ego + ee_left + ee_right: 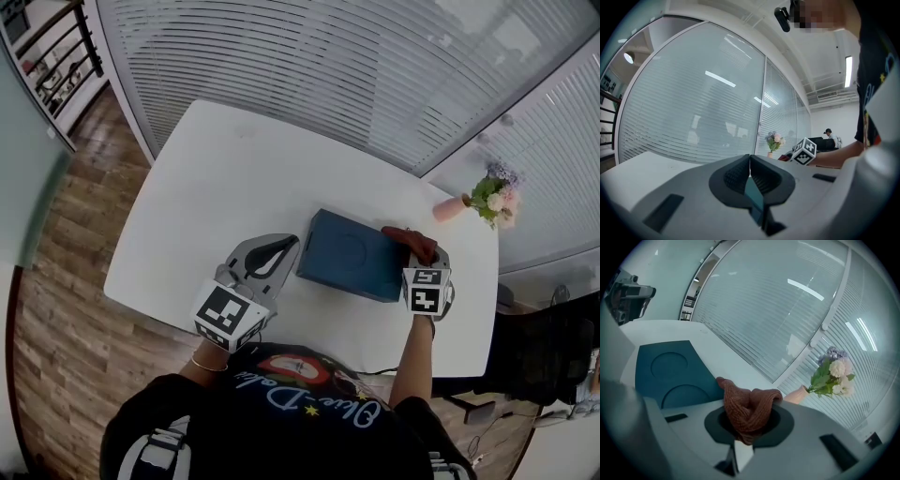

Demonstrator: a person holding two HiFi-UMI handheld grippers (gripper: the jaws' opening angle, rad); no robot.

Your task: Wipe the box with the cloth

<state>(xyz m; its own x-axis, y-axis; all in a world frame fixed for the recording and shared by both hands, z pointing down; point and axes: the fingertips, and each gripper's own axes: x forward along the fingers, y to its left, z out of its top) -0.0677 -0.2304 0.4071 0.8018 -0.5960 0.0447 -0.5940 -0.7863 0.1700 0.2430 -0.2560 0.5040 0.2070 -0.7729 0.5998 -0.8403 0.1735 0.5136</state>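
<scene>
Wiping task, opening stage. Nearest the viewer, the person's two forearms reach over the near edge of the white table (187, 197). The left gripper (281, 251) lies low at the left. Its own view shows the jaws pressed together with nothing clamped between them, and only a teal sliver shows in the gap below the tips. The closed tip sits just beside the left side of the box (352, 253); whether it touches cannot be told.

The right gripper (419, 255) stands at the right end of the box, with its jaws clamped on the cloth (749, 408). This is a rust-red knitted piece bunched into folds, with a loose tail pointing toward the box. In the head view the cloth overlaps the far right corner of the box.

The box is dark blue and flat and lies near the middle of the table, between the two grippers. Two shallow circles are pressed into its top, which looks untouched.

Beyond it, near the table's far right edge, a pink vase (797, 393) of flowers (832, 373) stands well apart from the box. Blinds behind glass close the background.

Judgement: the cloth is gripped and brought to the box, so the step in hand is starting the wipe. The next move calls for lowering the cloth flat onto the top and sweeping it leftward. The closed left gripper would brace the opposite side so that the box does not slide.
</scene>
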